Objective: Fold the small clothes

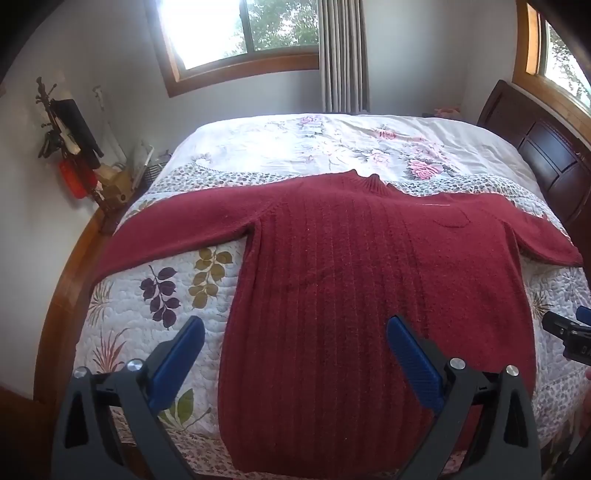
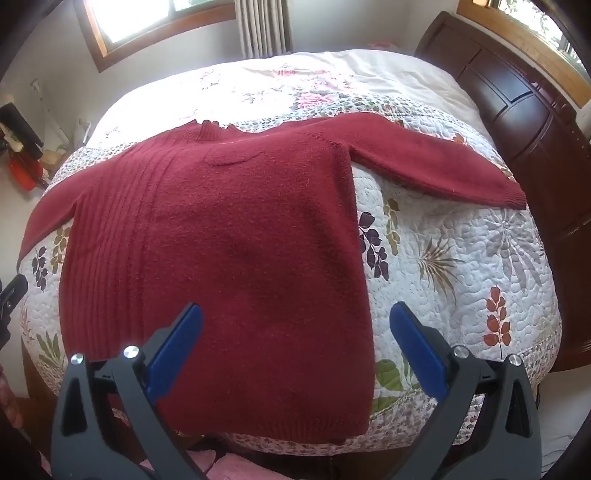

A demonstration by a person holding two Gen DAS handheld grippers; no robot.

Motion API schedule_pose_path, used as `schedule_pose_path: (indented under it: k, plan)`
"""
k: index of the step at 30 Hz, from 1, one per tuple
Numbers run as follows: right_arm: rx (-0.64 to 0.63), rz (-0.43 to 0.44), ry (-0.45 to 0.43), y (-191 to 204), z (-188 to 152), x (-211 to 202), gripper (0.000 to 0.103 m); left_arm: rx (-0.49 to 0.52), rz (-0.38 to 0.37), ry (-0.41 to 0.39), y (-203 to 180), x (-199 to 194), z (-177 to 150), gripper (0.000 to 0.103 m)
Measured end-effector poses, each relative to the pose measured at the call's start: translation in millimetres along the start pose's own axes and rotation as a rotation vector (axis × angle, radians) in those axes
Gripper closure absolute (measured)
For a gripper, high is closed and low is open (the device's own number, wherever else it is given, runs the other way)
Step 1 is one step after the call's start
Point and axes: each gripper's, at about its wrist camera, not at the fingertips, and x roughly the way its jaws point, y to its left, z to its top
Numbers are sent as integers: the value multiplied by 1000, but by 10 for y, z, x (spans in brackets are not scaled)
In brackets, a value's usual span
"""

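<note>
On the quilted bedspread (image 1: 173, 295) in front of you, the dark red sweater (image 1: 332, 280) lies flat and spread out, collar at the far end, hem hanging at the near edge of the bed. Both sleeves reach out sideways: the left sleeve (image 1: 177, 229) runs down toward the left edge of the bed, the right sleeve (image 2: 436, 166) stretches toward the dark wooden headboard (image 2: 524, 96) on the right.

Your left gripper (image 1: 295, 325) hovers above the near left part of the sweater with its blue-padded fingers (image 1: 181, 358) spread wide and nothing between them; one finger sits over the quilt, the other over the ribbed knit. Your right gripper (image 2: 295, 314) hovers over the near right part of the sweater, its fingers (image 2: 417, 343) likewise wide apart and empty, one above the red knit and the other above the leaf-patterned quilt just beside the sweater's right side seam.

Beyond the bed, a wood-framed window (image 1: 236, 33) and a grey curtain (image 1: 343, 55) stand on the far wall.
</note>
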Motion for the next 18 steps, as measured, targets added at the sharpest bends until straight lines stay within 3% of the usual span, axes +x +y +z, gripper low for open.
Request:
schedule_pose_path:
  k: [18]
  plan:
    - [-5,-11,-12,8,19,33,3,13,0,16,-54,68,5,4]
